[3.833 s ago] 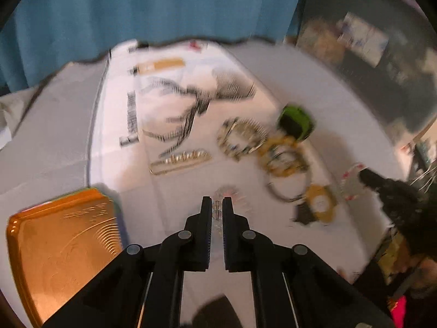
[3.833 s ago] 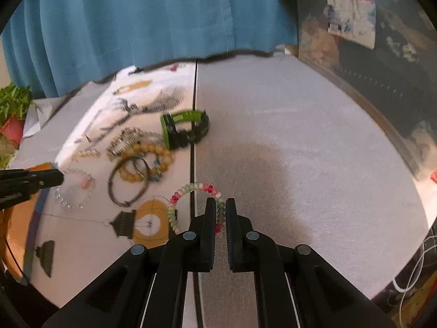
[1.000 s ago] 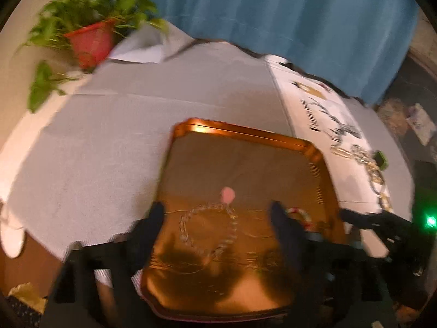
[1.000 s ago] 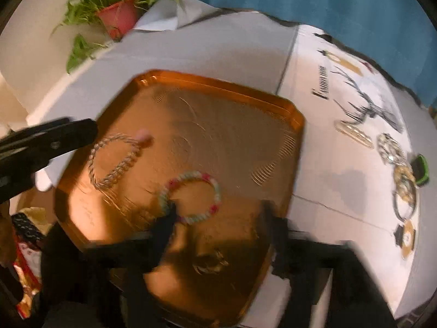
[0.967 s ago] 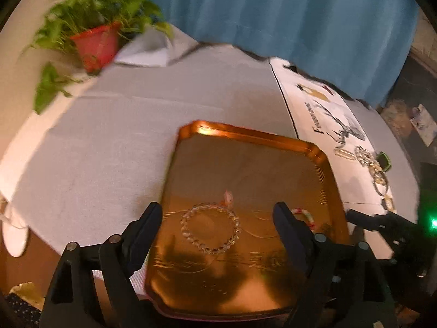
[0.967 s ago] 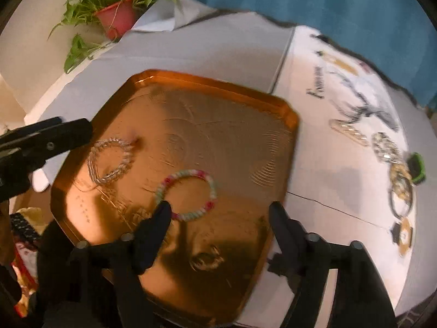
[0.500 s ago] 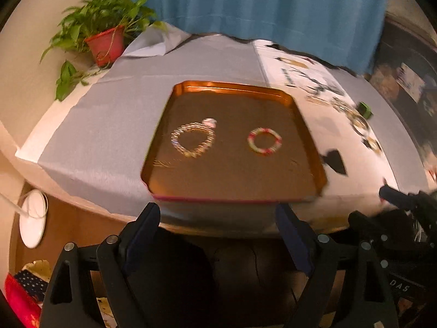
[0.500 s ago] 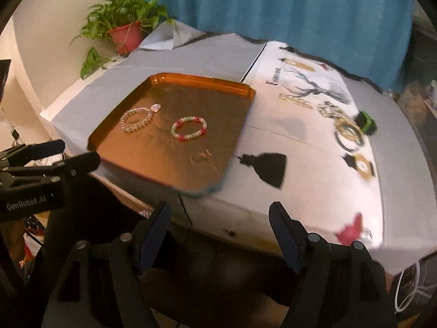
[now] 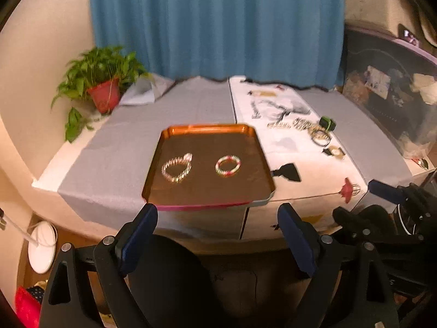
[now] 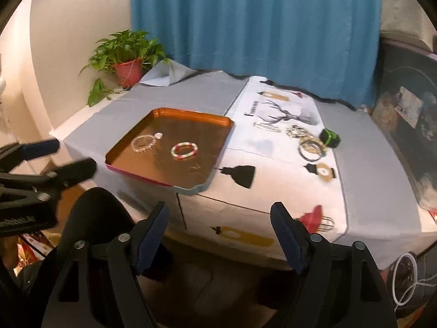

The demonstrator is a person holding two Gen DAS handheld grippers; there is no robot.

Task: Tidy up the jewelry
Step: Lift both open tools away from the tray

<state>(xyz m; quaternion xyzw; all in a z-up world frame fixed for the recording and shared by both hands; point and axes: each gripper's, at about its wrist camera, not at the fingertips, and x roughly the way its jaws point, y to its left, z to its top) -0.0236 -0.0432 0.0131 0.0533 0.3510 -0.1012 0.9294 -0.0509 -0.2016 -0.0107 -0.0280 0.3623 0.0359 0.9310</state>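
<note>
Setting: a table [image 10: 363, 164] draped in grey and white printed cloths, before a blue curtain [image 9: 215, 24], with a potted plant [image 10: 124, 54] at its far left corner.
Left gripper: the left gripper [image 9: 217, 236] is held back off the table's near edge, jaws spread wide with nothing between them; they have just been opening further.
Right gripper: the right gripper [image 10: 218, 235] is likewise clear of the near edge, jaws apart and empty.
Tray: an orange tray [image 9: 174, 131] lies ahead of the left gripper, and ahead and to the left of the right one, its near corner jutting past the table edge.
Sorted jewelry: a clear beaded bracelet [image 9: 177, 167] and a red, white and green beaded bracelet [image 9: 228, 165] lie apart on the tray floor.
Unsorted jewelry: a cluster of bangles and chains [image 10: 303, 136] beside a green and black band [image 10: 330, 137], far ahead and to the right of both grippers.
Risk: the tray's overhang could tip or slide if a gripper knocks it when reaching in; the tangled cluster may come up as several pieces if pinched carelessly.
Hard to make out: motion blur smears the left view, so the pieces in the cluster cannot be counted; a small glinting mark on the tray's near floor cannot be identified.
</note>
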